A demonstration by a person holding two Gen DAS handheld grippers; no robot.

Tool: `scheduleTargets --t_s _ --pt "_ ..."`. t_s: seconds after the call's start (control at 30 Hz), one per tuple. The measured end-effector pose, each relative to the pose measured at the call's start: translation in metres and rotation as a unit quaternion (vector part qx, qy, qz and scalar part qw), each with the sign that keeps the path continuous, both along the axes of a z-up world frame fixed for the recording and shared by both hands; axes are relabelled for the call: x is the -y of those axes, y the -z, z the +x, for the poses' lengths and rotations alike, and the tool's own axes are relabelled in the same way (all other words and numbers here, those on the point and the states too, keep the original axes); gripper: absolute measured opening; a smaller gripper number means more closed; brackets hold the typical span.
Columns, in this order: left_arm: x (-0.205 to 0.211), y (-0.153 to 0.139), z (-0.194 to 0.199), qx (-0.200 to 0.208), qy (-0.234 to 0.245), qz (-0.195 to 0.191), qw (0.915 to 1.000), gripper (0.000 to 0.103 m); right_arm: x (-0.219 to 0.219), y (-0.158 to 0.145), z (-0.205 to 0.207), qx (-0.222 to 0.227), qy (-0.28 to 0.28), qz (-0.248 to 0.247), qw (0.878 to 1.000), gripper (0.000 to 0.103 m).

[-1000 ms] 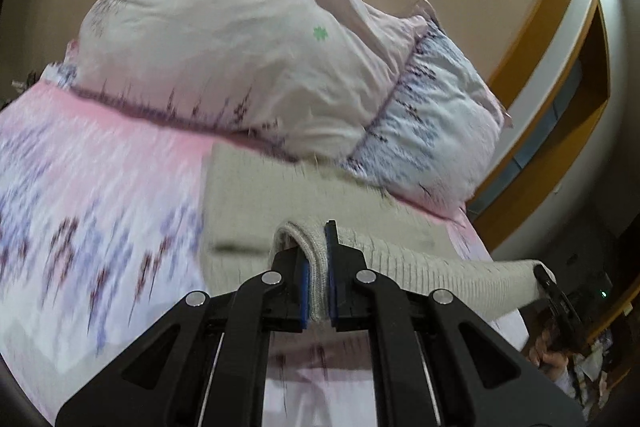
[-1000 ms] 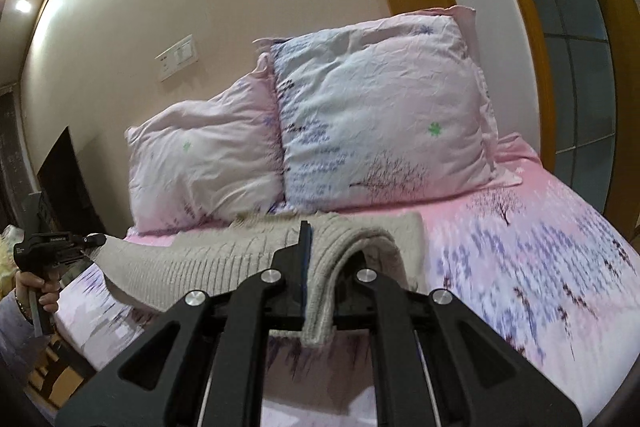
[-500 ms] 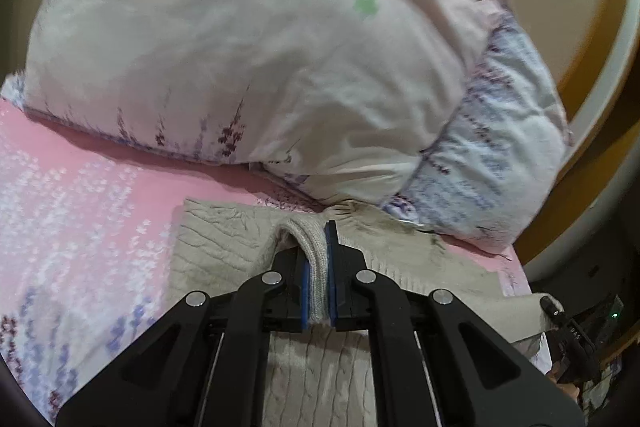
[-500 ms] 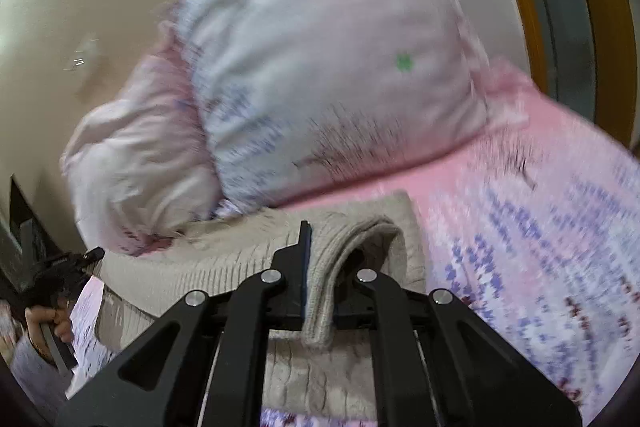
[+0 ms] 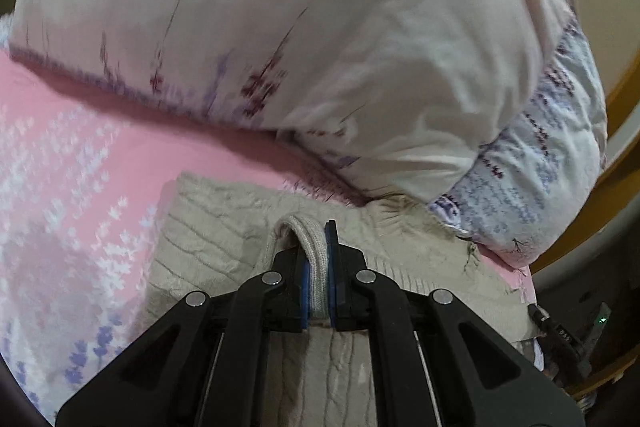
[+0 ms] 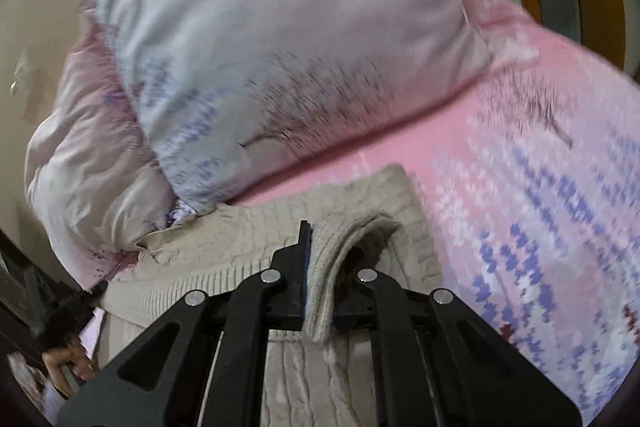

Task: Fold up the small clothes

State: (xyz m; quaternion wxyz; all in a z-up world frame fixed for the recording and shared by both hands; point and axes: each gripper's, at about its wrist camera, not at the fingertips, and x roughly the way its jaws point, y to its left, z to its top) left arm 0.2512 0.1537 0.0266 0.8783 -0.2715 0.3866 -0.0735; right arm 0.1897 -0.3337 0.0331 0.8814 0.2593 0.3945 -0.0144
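Black left gripper (image 5: 319, 267): blue-lined jaws, silver screws.

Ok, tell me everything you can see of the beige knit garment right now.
The beige knit garment looks like soft cable-and-rib wool. It lies mostly flat on the pink floral bedsheet, its far edge against the pillows. The left gripper and right gripper each pinch a raised fold of its near edge, doubled over the layer beneath.

L gripper (image 5: 318, 267) clamped | R gripper (image 6: 320, 267) clamped, both low
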Motion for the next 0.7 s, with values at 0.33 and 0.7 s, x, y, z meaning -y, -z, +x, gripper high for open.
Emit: scheduleTargets --t_s 0.33,0.7 --pt "0.01 0.005 0.019 -0.035 0.001 -0.001 0.9994 0.007 0.01 0.014 0.029 -0.03 0.04 0.107 0.993 0.056" --pt "0.013 -0.005 0.016 -0.015 0.029 -0.039 0.9987 0.048 -0.006 0.01 0.034 -0.027 0.026 0.079 0.996 0.071"
